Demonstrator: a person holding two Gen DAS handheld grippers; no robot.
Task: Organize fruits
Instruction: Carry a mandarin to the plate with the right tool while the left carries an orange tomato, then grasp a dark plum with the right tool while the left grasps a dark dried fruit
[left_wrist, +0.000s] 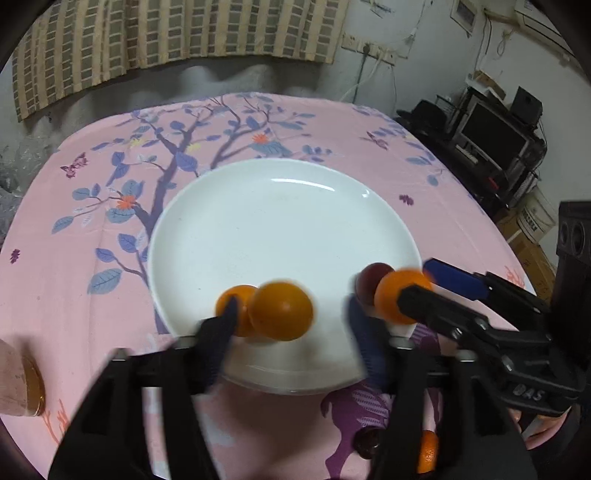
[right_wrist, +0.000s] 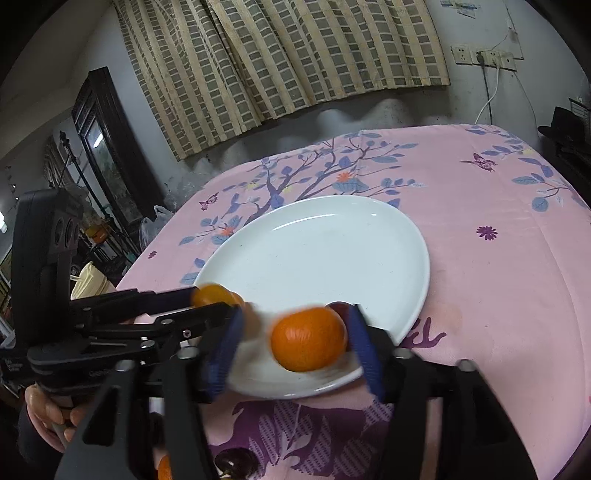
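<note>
A white plate (left_wrist: 280, 221) lies on the pink tablecloth; it also shows in the right wrist view (right_wrist: 325, 251). My left gripper (left_wrist: 291, 317) is open over the plate's near edge, with an orange (left_wrist: 280, 310) blurred between its fingers and another orange (left_wrist: 232, 302) behind the left finger. My right gripper (right_wrist: 295, 339) is open over the plate's near rim, with an orange (right_wrist: 306, 339) loose between its fingers and a dark red plum (right_wrist: 338, 308) behind it. In the left wrist view that orange (left_wrist: 397, 295) and the plum (left_wrist: 369, 280) sit at the plate's right rim.
A plum (left_wrist: 367, 441) and an orange (left_wrist: 428, 452) lie on the cloth near the front edge. A jar (left_wrist: 22, 384) stands at the left. A TV stand (left_wrist: 495, 144) and boxes stand right of the table. A curtain hangs on the far wall.
</note>
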